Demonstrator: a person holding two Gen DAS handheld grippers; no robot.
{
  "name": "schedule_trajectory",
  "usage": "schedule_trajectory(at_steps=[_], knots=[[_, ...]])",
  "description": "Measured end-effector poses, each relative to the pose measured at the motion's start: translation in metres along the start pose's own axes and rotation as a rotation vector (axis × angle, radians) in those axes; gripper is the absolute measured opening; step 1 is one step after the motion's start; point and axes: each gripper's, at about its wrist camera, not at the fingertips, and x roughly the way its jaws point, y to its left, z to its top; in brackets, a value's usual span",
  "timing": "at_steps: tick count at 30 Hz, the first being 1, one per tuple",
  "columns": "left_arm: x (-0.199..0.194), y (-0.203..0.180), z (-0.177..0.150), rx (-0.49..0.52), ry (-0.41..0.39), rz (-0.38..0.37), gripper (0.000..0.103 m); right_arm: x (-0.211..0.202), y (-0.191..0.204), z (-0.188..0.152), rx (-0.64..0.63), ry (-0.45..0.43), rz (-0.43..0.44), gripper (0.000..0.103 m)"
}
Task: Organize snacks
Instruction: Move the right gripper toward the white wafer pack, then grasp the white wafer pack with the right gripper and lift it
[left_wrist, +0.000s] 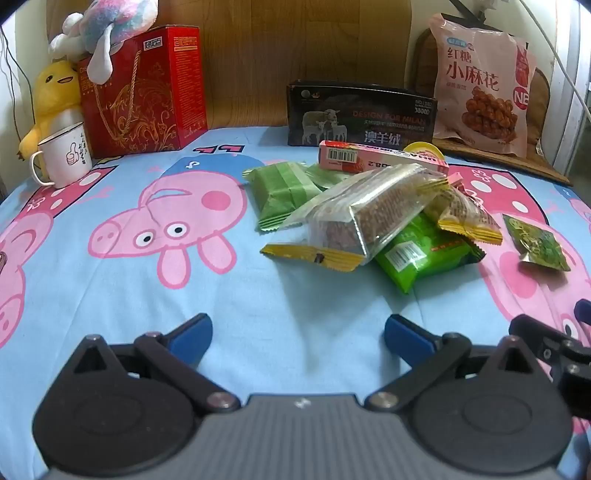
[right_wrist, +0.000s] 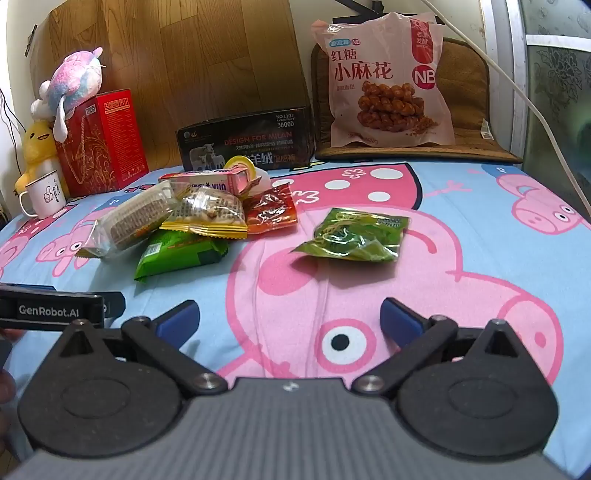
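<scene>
Both tools sit nearest the lens: the left tool (left_wrist: 297, 338) and the right tool (right_wrist: 290, 323), each black with blue fingertips (left_wrist: 192, 336), spread as wide as they go and holding nothing, hovering over bare sheet. Beneath them lies a bed covered in a light-blue sheet printed with pink cartoon pigs (left_wrist: 129, 280).

Snacks lie in a loose heap ahead. A long clear packet of brown biscuits with yellow ends (left_wrist: 354, 218) rests on top, partly covering a bright green foil packet (left_wrist: 424, 254) and a pale green wrapped packet (left_wrist: 280, 192). A second clear, yellow-edged packet (right_wrist: 207, 216) leans on the pile, and a pink carton with a barcode (left_wrist: 369, 158) lies across the back, hiding most of a yellow round lid (right_wrist: 242, 164) behind it. A red glossy sachet (right_wrist: 271, 212) shows only in the right view, tucked at the heap's edge. A dark green sachet (right_wrist: 354, 236) lies apart to the right with open sheet all around it.

Behind stand a black box printed with sheep (left_wrist: 360, 114), a tall red gift box (left_wrist: 144, 88) with a pastel plush toy (left_wrist: 110, 33) draped on top, a yellow plush duck (left_wrist: 51, 99) half hidden by a white enamel mug (left_wrist: 62, 155), and a large pink snack bag (right_wrist: 384, 81) leaning on a brown cushion (right_wrist: 469, 92). Small print on the packets is unreadable. Wide clear sheet lies on the left and front.
</scene>
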Motion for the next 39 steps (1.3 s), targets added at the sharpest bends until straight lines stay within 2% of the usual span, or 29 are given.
schedule_trajectory(at_steps=[15,19,21,25,28,32,33,34,35,36,39], knots=[[0.000,-0.002,0.000,-0.001,-0.011,-0.011,0.103,0.001,0.001,0.000,-0.005,0.002,-0.003,0.103],[-0.010,0.009,-0.008,0.018,-0.047,-0.075,0.103,-0.001,-0.004,-0.002,-0.005,0.004,0.028,0.103],[-0.014,0.018,-0.015,0.021,-0.077,-0.122,0.103,-0.006,-0.011,-0.004,-0.017,0.006,0.074,0.103],[-0.021,0.029,-0.027,0.083,-0.115,-0.168,0.103,-0.013,-0.026,-0.004,-0.034,0.032,0.148,0.103],[-0.028,0.047,-0.025,0.053,-0.116,-0.214,0.103,-0.014,-0.026,0.004,-0.085,0.075,0.171,0.103],[-0.036,0.073,-0.006,-0.036,-0.161,-0.312,0.099,-0.018,-0.020,0.025,-0.139,0.057,0.245,0.078],[-0.036,0.079,0.002,-0.065,-0.167,-0.343,0.095,-0.016,-0.016,0.034,-0.148,0.047,0.273,0.067],[-0.034,0.083,0.007,-0.088,-0.164,-0.365,0.093,-0.013,-0.013,0.041,-0.152,0.044,0.297,0.062],[-0.031,0.087,0.013,-0.121,-0.155,-0.394,0.087,-0.009,-0.009,0.050,-0.150,0.040,0.328,0.053],[-0.028,0.089,0.016,-0.155,-0.143,-0.424,0.080,-0.004,-0.005,0.061,-0.142,0.031,0.367,0.049],[-0.009,0.096,0.023,-0.273,-0.078,-0.518,0.065,0.020,0.003,0.091,-0.096,0.008,0.442,0.047]])
